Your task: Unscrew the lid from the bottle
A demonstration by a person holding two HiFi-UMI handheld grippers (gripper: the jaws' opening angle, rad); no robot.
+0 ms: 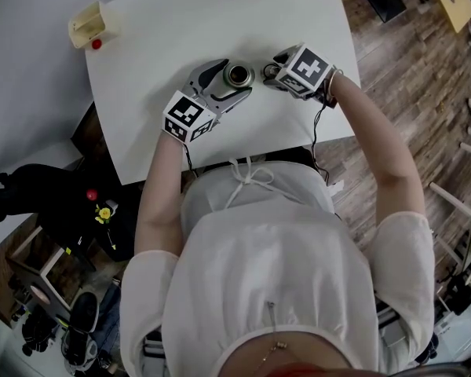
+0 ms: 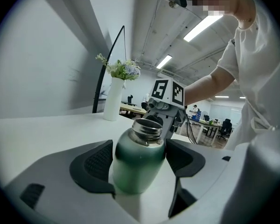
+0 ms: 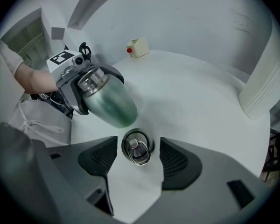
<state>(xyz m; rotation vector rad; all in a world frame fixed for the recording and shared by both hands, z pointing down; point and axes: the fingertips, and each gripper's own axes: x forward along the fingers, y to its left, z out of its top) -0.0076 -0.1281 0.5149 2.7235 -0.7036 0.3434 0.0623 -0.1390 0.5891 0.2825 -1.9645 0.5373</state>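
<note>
A green metal bottle point(image 2: 137, 160) stands on the white table point(image 1: 188, 22) with its steel mouth open and no lid on it. My left gripper point(image 2: 140, 161) is shut on its body, one pad on each side. In the head view I look down into the bottle's mouth point(image 1: 239, 75), with the left gripper point(image 1: 234, 81) around it. The round steel lid point(image 3: 136, 147), with a ring handle on top, lies flat on the table. My right gripper point(image 3: 139, 155) points down over it, open, with a gap showing between each pad and the lid. The right gripper point(image 1: 275, 72) is just right of the bottle.
A small beige box point(image 1: 89, 23) with a red knob sits at the table's far left corner. A white vase point(image 2: 113, 99) with flowers stands at the far edge. The table's near edge runs close under both grippers, by the person's body.
</note>
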